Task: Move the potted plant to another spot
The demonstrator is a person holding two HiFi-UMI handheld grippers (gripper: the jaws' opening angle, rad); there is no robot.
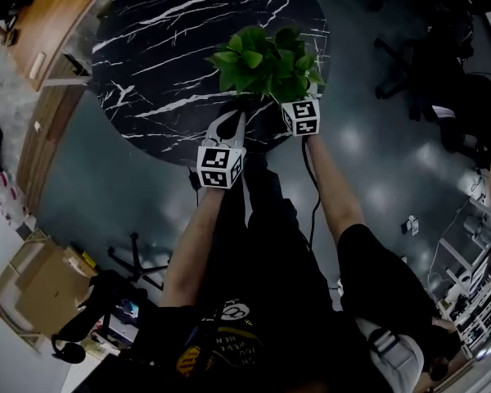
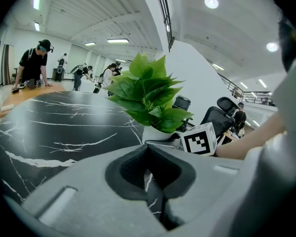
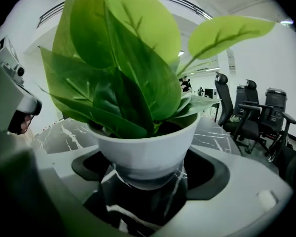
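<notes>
The right gripper [image 3: 148,181] is clenched on the white pot of the potted plant [image 3: 143,149], with 1 jaw on each side of the pot. The pot stands on the round black marble table [image 1: 172,47], near the edge closest to the person. The left gripper [image 2: 149,174] has its 2 jaws almost together, holding nothing, just beside the plant on its left.

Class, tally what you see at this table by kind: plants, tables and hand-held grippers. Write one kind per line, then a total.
Potted plant: 1
Round black marble table: 1
Grippers: 2, the left gripper and the right gripper
Total: 4
</notes>
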